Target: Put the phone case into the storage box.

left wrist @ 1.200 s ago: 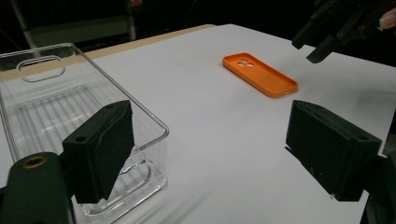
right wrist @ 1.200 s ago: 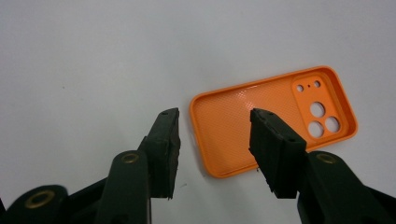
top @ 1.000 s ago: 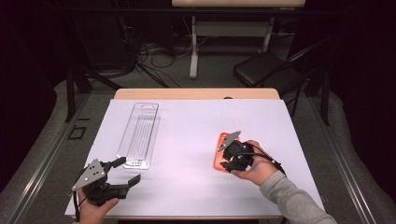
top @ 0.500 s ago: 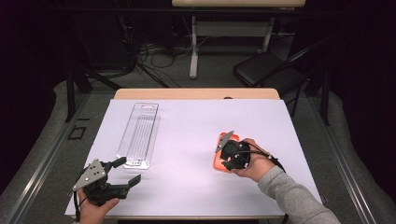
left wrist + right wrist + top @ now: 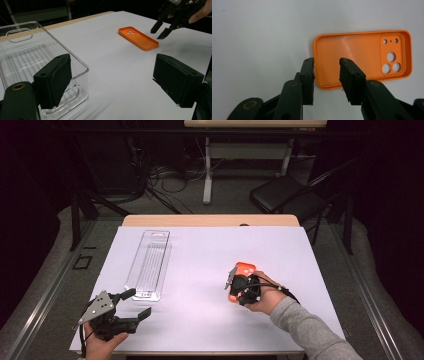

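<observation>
Phone case (image 5: 359,60) corner btwn right tongs (image 5: 326,66), jaws closing, apart.

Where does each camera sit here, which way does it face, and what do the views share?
High view: fixed above the person's side, looking forward and down on the table; both forearms enter from below, left claw and right claw.
Left gripper view: rides the left claw, looking across the table past the clear tray; its black jaws stand wide apart.
Right gripper view: rides the right claw, looking straight down; its jaws straddle the case's short edge.
Shared: the orange phone case appears in all three.
</observation>
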